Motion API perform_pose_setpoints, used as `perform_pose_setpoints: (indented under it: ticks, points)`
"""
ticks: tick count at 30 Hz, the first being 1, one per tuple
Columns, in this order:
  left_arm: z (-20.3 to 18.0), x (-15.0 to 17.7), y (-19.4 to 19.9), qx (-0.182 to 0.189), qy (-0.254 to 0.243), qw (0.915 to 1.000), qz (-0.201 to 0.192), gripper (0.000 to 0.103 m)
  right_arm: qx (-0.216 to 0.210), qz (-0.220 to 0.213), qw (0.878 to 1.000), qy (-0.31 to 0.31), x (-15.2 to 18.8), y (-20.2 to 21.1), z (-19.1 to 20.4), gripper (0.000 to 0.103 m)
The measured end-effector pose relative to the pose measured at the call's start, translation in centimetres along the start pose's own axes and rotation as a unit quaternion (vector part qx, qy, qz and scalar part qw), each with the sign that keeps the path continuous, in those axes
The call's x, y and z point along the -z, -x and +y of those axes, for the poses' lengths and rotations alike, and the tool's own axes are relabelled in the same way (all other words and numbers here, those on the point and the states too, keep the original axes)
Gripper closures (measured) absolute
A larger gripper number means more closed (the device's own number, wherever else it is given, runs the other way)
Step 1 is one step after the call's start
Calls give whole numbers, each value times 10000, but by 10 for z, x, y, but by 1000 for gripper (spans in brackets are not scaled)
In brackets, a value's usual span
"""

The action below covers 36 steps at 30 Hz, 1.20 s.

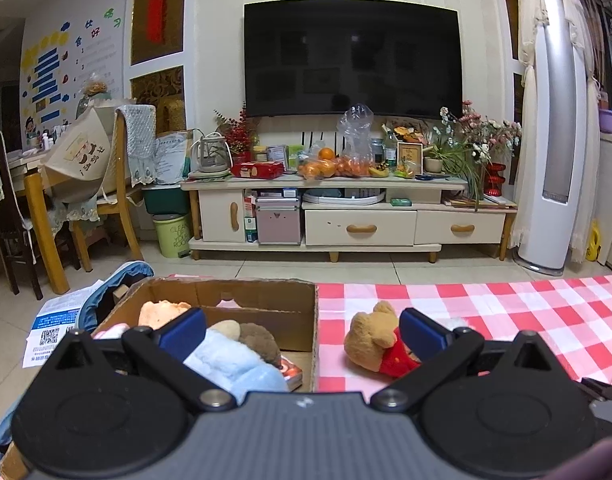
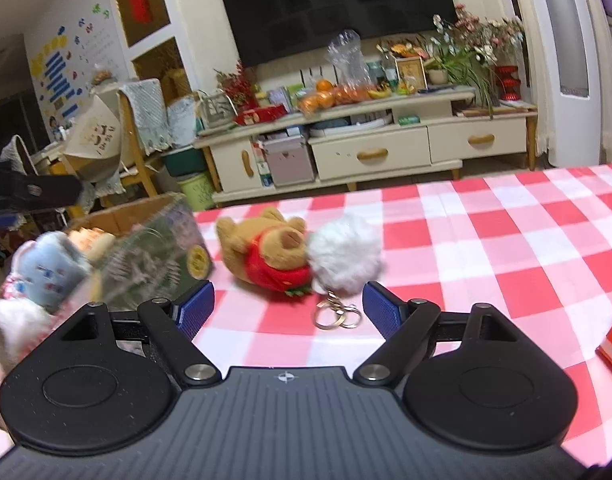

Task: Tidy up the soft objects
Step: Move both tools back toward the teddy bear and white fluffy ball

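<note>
**Left wrist view.** Cardboard box (image 1: 209, 312) at near left, standing at the left edge of the checked surface (image 1: 506, 312). Contents so far: light-blue plush (image 1: 233, 364), brown plush (image 1: 261, 340), peach/orange soft item (image 1: 161, 312) at far left of the box, plus a book-like item on the box floor. Still out: bear w/ red shirt (image 1: 376, 342), lying on the surface just right of the box wall. Left claw (image 1: 301, 332): wide open, holds nothing; left finger sits over the box above the blue plush, right finger just beside the bear. Contact w/ either can't be told.

**Right wrist view.** Same bear (image 2: 271, 252) on its side, mid-surface, touching a white fluffy pom-pom (image 2: 346, 256) on its right; the pom-pom's keyring (image 2: 338, 316) trails nearer the camera. Box (image 2: 145, 240) at left, blurred, w/ blue plush at its near edge. Orange book corner at far right edge. Right claw (image 2: 287, 312): wide open, empty, fingers either side of the keyring, near bear and pom-pom but not gripping.

**Progress (judged).** Approx. halfway or better: several softs boxed; bear and pom-pom left to go in.
</note>
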<state>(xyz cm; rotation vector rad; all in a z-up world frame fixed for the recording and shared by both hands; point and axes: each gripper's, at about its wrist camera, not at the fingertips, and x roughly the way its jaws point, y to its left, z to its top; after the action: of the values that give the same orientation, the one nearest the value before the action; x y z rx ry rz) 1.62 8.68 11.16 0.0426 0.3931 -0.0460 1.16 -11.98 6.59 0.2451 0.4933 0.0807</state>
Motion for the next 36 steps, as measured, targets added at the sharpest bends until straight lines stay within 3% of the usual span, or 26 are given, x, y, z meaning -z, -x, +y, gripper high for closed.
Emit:
perform_pose_setpoints:
  ticks: [15,22,24,29,32,36]
  points:
    - [-13,4,0,69,-163,9998,56,1,228,262,9986,409,-14,-97,-42,2]
    - [-20,6,-3,144,-169,9997,135,1,124,529,9970,547,-22,-132,-51,3]
    - [-24,7,-3,157,-195,9996,156,1,99,572,9966,578,-23,-136,-51,7]
    - [-33,10,-6,171,-288,9993,193,1,42,690,9955,645,-21,-139,-50,41]
    - [-38,11,-7,170,-340,9991,205,1,-12,665,9960,596,-19,-134,-52,48]
    - [-45,13,-7,178,-403,9988,193,1,12,577,9969,544,-14,-122,-58,49]
